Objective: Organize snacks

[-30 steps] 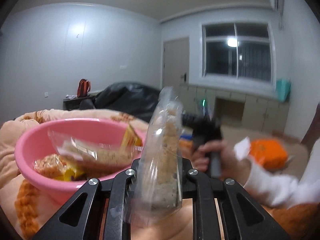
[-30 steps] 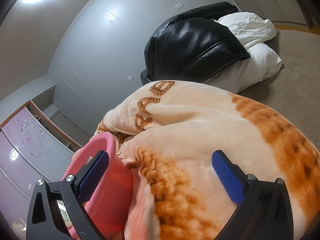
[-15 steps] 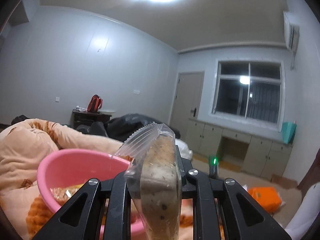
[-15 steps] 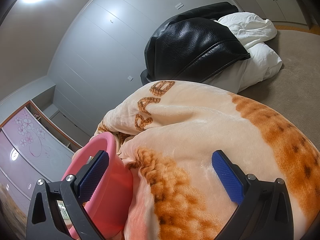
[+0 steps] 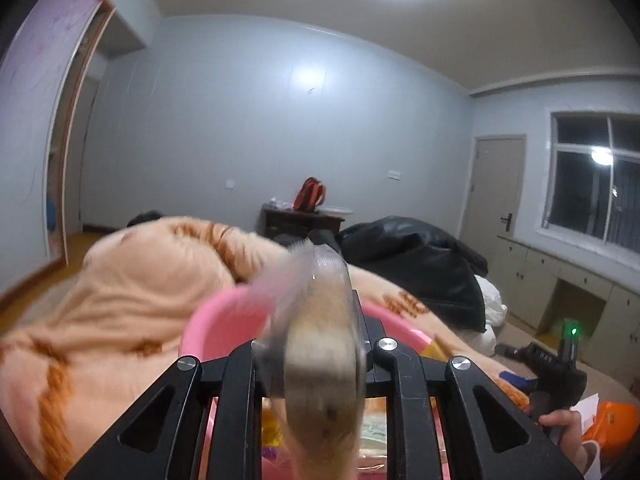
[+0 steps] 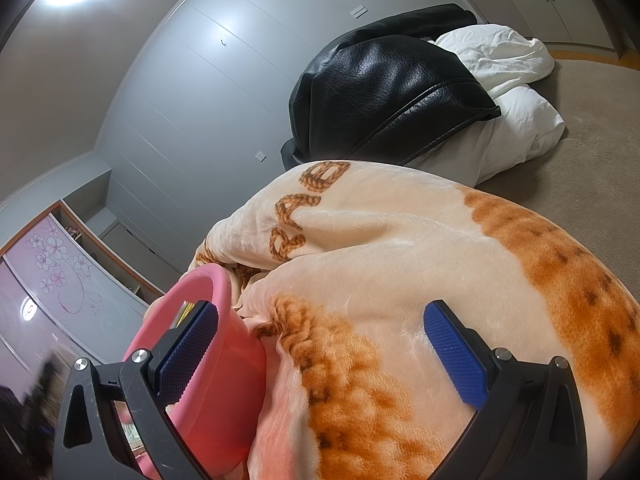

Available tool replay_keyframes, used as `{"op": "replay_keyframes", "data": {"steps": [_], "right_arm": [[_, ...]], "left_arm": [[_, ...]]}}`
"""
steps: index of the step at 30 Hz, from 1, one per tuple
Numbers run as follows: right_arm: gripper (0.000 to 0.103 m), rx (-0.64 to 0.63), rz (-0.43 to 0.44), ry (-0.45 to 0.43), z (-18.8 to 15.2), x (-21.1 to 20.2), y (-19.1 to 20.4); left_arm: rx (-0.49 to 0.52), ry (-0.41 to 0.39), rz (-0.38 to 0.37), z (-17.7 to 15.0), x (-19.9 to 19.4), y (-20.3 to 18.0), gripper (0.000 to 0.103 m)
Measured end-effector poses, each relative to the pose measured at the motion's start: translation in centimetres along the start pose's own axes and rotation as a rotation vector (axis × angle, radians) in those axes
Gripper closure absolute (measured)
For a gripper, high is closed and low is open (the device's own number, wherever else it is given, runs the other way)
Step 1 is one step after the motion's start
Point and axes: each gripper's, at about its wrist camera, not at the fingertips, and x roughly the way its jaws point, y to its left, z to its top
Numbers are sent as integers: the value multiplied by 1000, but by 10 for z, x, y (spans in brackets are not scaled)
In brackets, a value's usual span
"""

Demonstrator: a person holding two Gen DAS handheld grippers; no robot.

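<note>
L gripper (image 5: pixel 320 364), bottom centre of the left wrist view, is clamped nearly closed on a clear plastic snack packet with a beige grainy bar inside (image 5: pixel 320 360); packet is blurred, its crimped top fanning up-left. Directly behind and under it sits the round pink plastic bowl (image 5: pixel 224 320), w/ bits of yellow and other wrappers visible low down between the gripper arms. Bowl rests on a peach fleece blanket with orange rope-pattern print (image 5: pixel 132 300). R gripper (image 6: pixel 320 352), lower part of the right wrist view, has its blue-padded jaws spread wide w/ nothing between them, over the same blanket; bowl sits by its left pad. Black leather jacket (image 6: pixel 384 92) and white bedding (image 6: pixel 516 96) lie upper right of that view.
</note>
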Motion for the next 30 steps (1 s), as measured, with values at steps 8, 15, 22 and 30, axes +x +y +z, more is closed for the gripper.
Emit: {"op": "replay_keyframes", "data": {"steps": [8,15,22,30], "right_arm": [[0,0,0,0,0,0,0],[0,-1,0,1,0,0,-1],[0,0,0,0,0,0,0],[0,0,0,0,0,0,0]], "left_arm": [[-15,93,148,-43,15,9,17],[115,44,234,-56,16,-5,17],[147,32,252,-50,4,-12,17],[83,-45,272,-63,-33,11,17]]}}
